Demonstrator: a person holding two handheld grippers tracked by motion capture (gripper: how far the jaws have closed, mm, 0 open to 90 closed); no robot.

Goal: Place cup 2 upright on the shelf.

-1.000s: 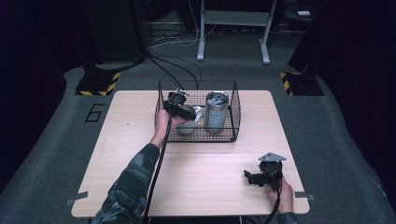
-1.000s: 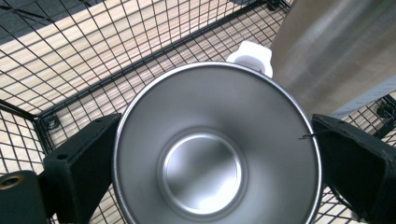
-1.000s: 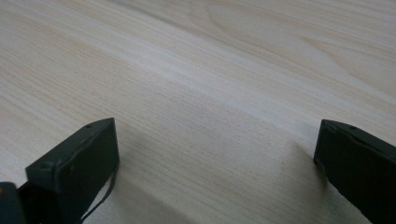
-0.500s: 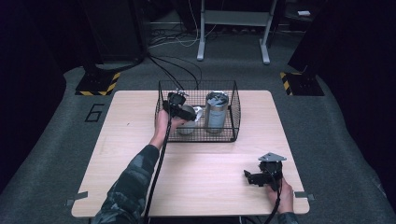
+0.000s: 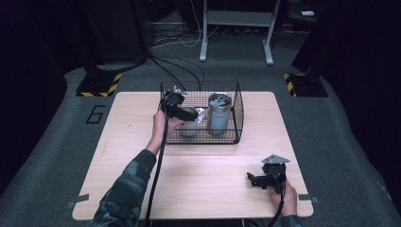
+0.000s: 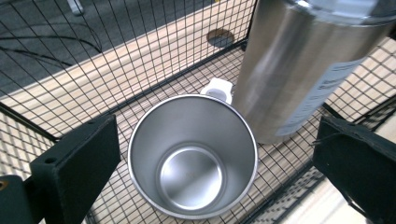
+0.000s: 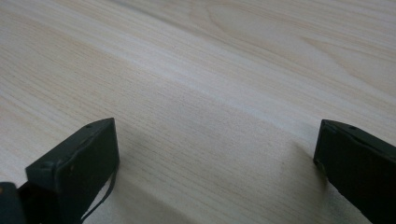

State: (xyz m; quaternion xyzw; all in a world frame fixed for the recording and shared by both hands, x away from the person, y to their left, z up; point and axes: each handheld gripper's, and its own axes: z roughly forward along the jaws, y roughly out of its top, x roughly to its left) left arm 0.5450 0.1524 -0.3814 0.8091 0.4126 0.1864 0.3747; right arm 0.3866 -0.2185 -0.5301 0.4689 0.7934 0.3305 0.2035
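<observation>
A black wire basket [image 5: 235, 124] stands at the back middle of the wooden table [image 5: 132, 156]. Inside it an open steel cup [image 6: 192, 156] stands upright, with a white tab [image 6: 217, 88] at its far rim. A tall steel tumbler [image 6: 299, 70] with a label stands right beside the cup. My left gripper [image 5: 182, 111] hangs over the basket's left part, open, its jaws spread wide on either side of the cup [image 5: 189, 124] and apart from it. My right gripper [image 5: 251, 179] rests low at the table's front right, open, with bare wood between its jaws [image 7: 219, 158].
The tumbler [image 5: 219, 112] takes up the basket's right half. Cables run over the grey floor behind the table, where a metal stand [image 5: 236, 28] is. A cable trails from the left gripper along the person's sleeve [image 5: 127, 189].
</observation>
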